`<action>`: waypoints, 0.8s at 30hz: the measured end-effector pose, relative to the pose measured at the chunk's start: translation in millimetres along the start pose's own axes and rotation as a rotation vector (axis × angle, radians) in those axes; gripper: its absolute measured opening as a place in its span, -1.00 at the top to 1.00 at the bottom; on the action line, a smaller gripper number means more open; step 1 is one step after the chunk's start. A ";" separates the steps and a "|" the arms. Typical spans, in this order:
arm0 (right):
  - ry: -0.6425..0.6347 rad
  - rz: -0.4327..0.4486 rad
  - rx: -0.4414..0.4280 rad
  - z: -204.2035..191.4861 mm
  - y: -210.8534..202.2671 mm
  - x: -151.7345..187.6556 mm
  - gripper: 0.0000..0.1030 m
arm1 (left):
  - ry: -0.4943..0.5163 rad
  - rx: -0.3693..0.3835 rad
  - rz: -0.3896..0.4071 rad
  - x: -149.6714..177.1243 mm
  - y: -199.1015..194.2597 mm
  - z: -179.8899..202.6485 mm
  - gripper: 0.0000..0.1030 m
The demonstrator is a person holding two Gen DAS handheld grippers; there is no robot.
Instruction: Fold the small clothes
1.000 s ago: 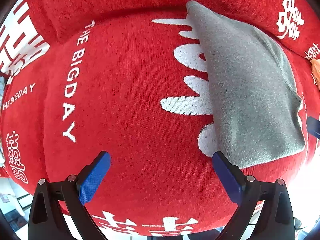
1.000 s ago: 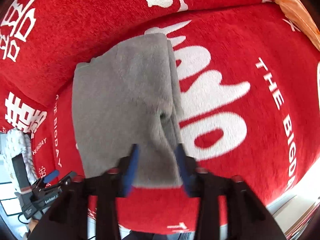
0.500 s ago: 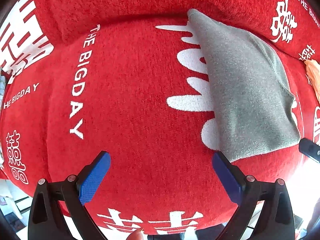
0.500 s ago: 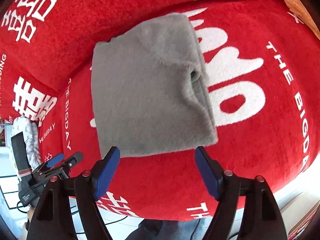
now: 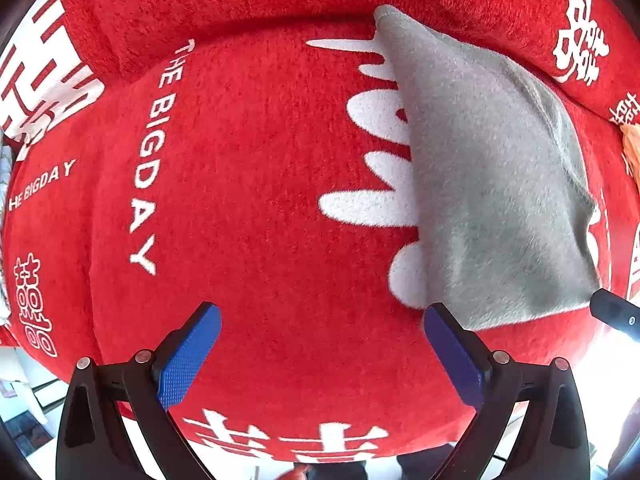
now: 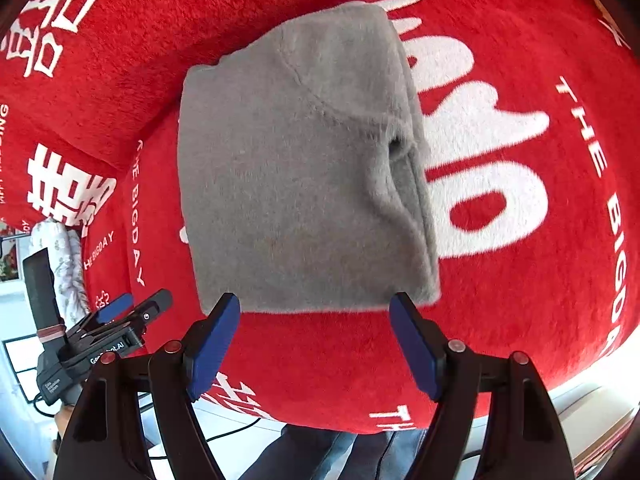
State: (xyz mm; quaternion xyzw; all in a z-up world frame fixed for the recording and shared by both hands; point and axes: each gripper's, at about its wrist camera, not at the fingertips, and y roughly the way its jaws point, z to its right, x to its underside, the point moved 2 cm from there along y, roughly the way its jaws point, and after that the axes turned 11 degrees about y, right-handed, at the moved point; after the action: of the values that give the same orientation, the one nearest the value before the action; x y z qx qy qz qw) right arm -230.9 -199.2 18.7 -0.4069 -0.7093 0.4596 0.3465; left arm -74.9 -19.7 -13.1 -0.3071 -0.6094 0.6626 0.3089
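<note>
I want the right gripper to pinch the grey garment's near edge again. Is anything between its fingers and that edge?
Nothing visible. The right gripper hangs open just short of the folded grey garment, with only bare red blanket between its fingers and the near edge.

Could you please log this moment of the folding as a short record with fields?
garment: grey fleece piece, folded into a compact block
surface: red cover with white lettering
left tool: open, over bare cover, beside the garment
right tool: has just been opening; open, nothing between its fingers, just short of the garment's near edge
</note>
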 end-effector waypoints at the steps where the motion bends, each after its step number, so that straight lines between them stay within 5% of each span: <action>1: 0.000 0.000 -0.003 2.2 -1.5 -4.5 -0.55 | -0.007 0.010 -0.006 -2.5 1.4 0.4 -0.98; 12: 0.026 0.016 0.013 36.1 -14.6 -51.5 -0.55 | -0.070 -0.010 -0.001 -39.2 9.7 -0.5 -0.98; 24: 0.049 0.009 -0.055 56.1 -5.7 -87.6 -0.56 | -0.088 0.093 0.037 -77.1 12.6 7.7 -0.98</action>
State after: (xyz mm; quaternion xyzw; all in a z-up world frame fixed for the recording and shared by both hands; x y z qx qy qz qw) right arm -243.3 -299.9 -5.2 -0.4305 -0.7111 0.4314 0.3506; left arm -33.6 -85.7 -22.8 -0.2744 -0.5852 0.7085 0.2833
